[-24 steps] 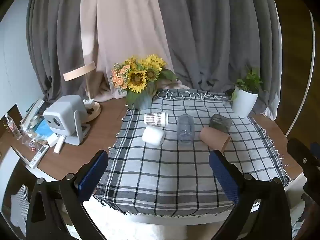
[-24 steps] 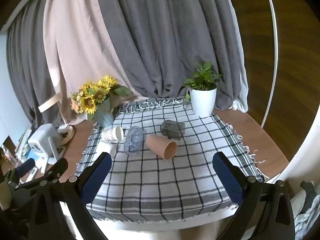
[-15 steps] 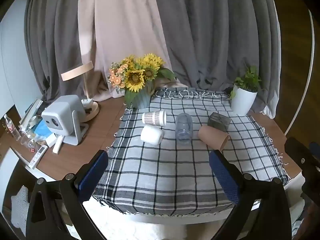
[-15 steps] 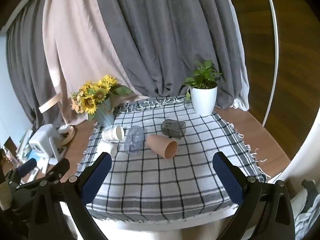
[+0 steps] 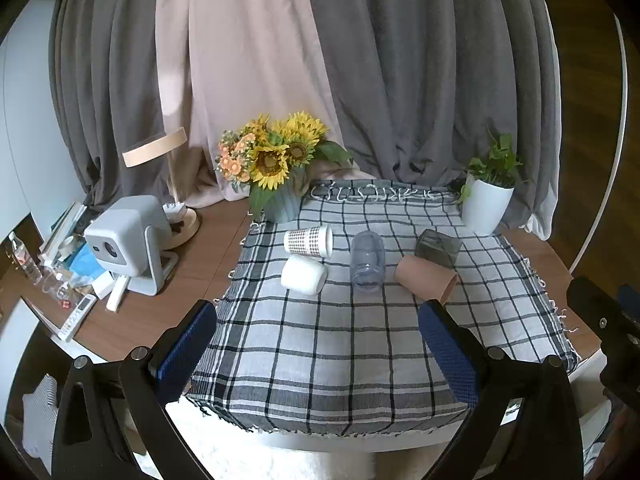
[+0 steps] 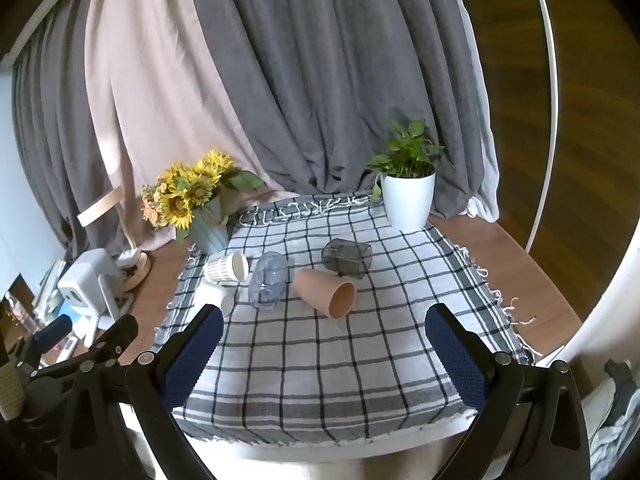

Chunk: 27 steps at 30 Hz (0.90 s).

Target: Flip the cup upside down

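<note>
Left gripper (image 5: 316, 328), black-framed with blue-padded fingers, hovers level off the near edge of the desk, jaws spread wide and grasping nothing. Right gripper (image 6: 320, 332) holds the same pose beside it, jaws likewise released and bare; both point toward the far edge.

A black-and-white checked cloth (image 5: 340, 352) covers the wooden desk (image 5: 200, 264) from near edge to far edge. Five cups lie on their sides in a loose row across the middle of the cloth: a white cup with a dotted pattern (image 5: 308, 241), a plain white cup (image 5: 303, 275) just nearer, a clear plastic cup (image 5: 367, 261), a smooth terracotta-pink cup (image 6: 325, 293) with its mouth turned toward the near right corner, and a dark translucent grey cup (image 6: 346, 257) just behind it.

The near half of the cloth lies bare between the grippers and the cups. At the far left corner of the cloth stands a sunflower bouquet in a blue-grey vase (image 5: 276, 168); at the far right corner, a green plant in a white pot (image 6: 408, 192). A small white projector (image 5: 128, 240) occupies the left edge of the desk.
</note>
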Tool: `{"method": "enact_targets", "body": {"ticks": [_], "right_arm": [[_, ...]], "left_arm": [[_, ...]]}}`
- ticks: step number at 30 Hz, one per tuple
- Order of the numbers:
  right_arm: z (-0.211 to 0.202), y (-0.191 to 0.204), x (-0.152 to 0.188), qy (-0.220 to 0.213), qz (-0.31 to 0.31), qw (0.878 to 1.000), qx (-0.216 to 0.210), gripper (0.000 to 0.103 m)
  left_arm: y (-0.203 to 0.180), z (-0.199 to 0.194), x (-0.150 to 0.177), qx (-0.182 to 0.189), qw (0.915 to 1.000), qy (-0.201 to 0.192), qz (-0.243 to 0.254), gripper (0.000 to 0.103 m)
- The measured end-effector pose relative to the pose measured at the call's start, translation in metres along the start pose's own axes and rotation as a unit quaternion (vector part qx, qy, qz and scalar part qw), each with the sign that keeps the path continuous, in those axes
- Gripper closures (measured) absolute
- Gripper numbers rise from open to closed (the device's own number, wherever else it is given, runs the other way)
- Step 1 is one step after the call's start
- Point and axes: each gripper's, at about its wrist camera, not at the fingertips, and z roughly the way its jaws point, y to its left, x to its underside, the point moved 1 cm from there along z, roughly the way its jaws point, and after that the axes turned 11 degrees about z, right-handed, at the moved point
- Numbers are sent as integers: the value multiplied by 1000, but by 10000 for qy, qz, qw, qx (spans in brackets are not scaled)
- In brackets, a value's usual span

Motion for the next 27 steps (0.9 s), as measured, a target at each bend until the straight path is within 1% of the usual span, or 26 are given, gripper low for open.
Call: {"method": "enact_targets", "body": {"ticks": [27], "right_arm": [[3,-5,-2,10,39,10000,26,1]], "left_arm": [[-5,-1,-3,-6,10000,26,44,0]]}}
